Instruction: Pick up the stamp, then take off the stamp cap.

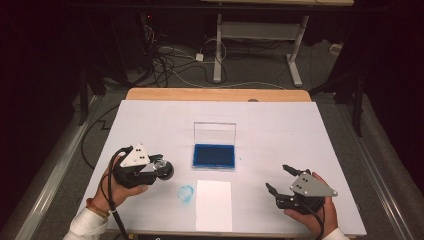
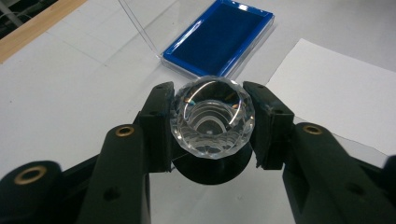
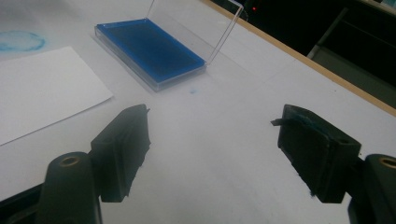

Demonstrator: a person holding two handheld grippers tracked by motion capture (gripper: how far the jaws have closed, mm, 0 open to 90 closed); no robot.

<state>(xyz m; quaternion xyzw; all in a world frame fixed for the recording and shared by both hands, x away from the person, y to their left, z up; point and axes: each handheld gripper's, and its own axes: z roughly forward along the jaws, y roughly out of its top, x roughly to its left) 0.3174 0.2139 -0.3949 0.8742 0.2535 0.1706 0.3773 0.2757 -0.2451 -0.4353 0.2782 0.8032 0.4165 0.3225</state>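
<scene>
My left gripper [image 1: 161, 166] is shut on a stamp with a clear faceted crystal knob [image 2: 212, 122] and a round black base [image 1: 166, 171]; its pads press the knob from both sides a little above the white table cover. An open ink pad [image 1: 214, 156] with a deep blue cushion lies at the table's middle, to the right of and beyond the stamp, and shows again in the left gripper view [image 2: 219, 35] and the right gripper view [image 3: 149, 49]. Near the front right, my right gripper [image 1: 277, 177] stands open with nothing between its jaws [image 3: 212, 140].
A white sheet of paper [image 1: 213, 205] lies at the front middle. A faint blue ring mark [image 1: 186, 192] sits on the table cover just left of it. The ink pad's clear lid [image 1: 215, 132] stands upright behind the cushion. The wooden table edge [image 1: 215, 94] runs along the back.
</scene>
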